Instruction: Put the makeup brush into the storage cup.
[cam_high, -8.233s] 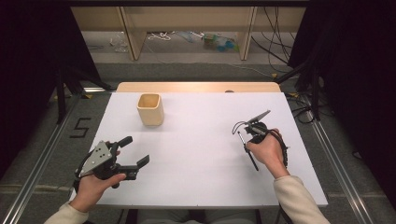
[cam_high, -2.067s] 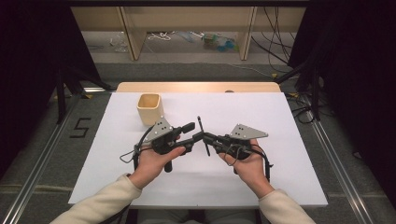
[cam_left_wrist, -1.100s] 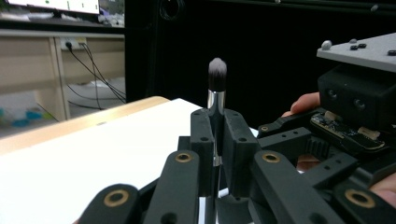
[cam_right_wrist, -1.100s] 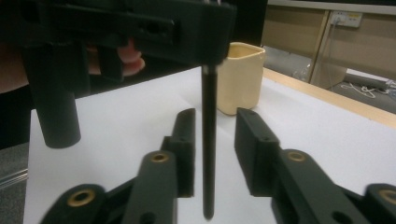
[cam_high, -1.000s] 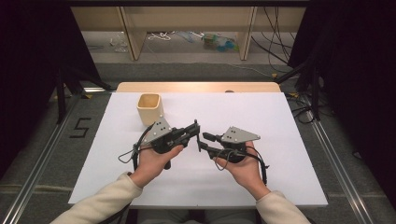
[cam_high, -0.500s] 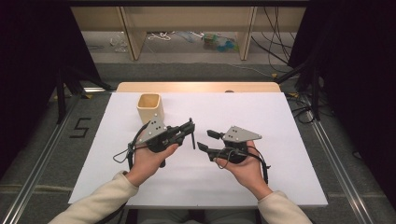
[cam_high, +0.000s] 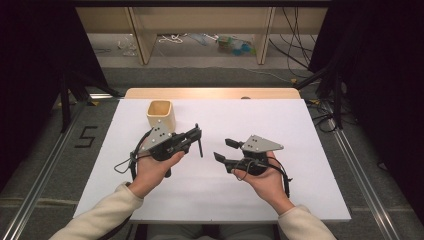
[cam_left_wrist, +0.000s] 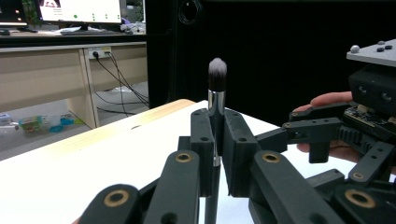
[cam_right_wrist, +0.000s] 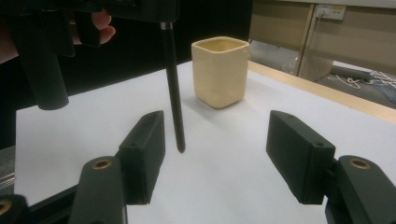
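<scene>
Left tongs (cam_left_wrist: 215, 154) were clamped on the makeup brush (cam_left_wrist: 216, 100) at mid-handle, bristles up, above the table (cam_high: 300, 130); right tongs (cam_right_wrist: 217, 161) gaped wide, holding nothing. Brush looked light, stiff and slim, likely slippery, so grip the handle, not the soft tuft. Left gripper view showed the bristles; right gripper view showed the handle tip and cup (cam_right_wrist: 219, 70).

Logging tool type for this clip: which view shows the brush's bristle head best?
The left gripper view: the brush stands upright, clamped in the left gripper, its dark bristle tip clear against the background. The right gripper view shows its black handle pointing down, the high view a thin dark stick.
</scene>
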